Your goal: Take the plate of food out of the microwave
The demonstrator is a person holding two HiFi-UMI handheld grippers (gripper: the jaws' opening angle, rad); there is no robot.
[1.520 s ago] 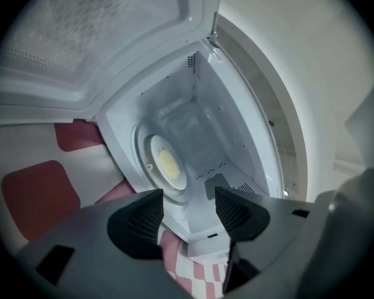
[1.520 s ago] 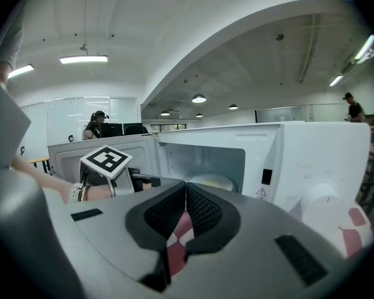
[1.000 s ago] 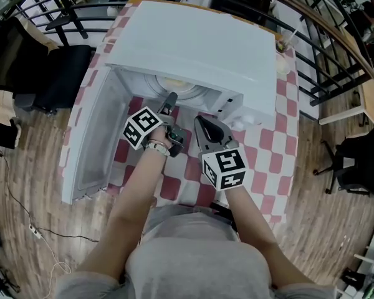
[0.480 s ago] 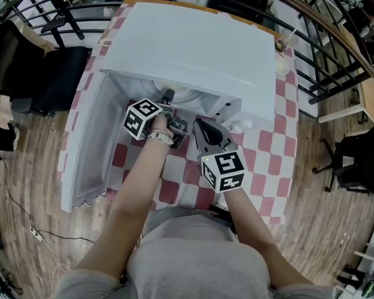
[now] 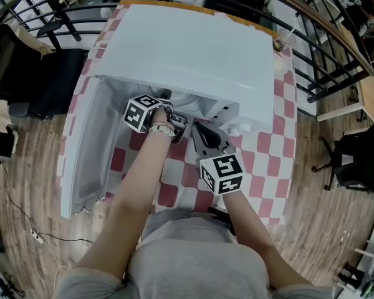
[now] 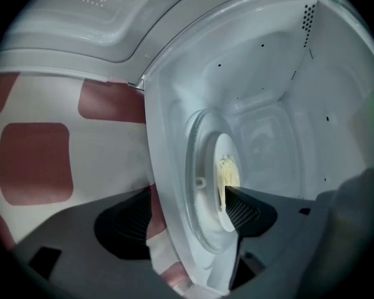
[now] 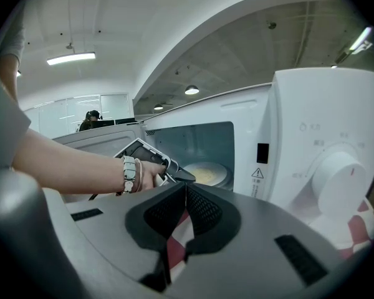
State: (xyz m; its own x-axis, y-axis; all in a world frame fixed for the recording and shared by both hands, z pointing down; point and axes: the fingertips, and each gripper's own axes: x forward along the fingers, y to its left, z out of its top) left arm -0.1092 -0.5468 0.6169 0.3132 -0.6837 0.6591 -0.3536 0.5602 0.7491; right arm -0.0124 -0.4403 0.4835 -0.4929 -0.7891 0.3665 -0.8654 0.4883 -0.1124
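The white microwave (image 5: 193,42) stands with its door (image 5: 90,148) swung open to the left. Inside, a white plate of pale yellow food (image 7: 206,173) rests on the glass turntable (image 6: 199,192). My left gripper (image 6: 184,220) reaches into the cavity mouth, and its jaws have just been opening wide. One pad (image 6: 243,210) hangs over the plate's near edge (image 6: 227,167), the other (image 6: 121,226) lies outside the microwave's front lip, and neither presses on anything. In the head view only its marker cube (image 5: 141,112) shows. My right gripper (image 7: 186,210) hovers shut and empty in front of the microwave.
The microwave's control panel with a round dial (image 7: 336,179) is right of the cavity. The table carries a red and white checked cloth (image 5: 262,161), with a cup with a straw (image 5: 280,64) at its back right. Black railings and chairs surround the table.
My left gripper has moved forward into the microwave's mouth and tipped downward, so its tips are now hidden under the microwave's top in the head view. The right gripper has stayed put.
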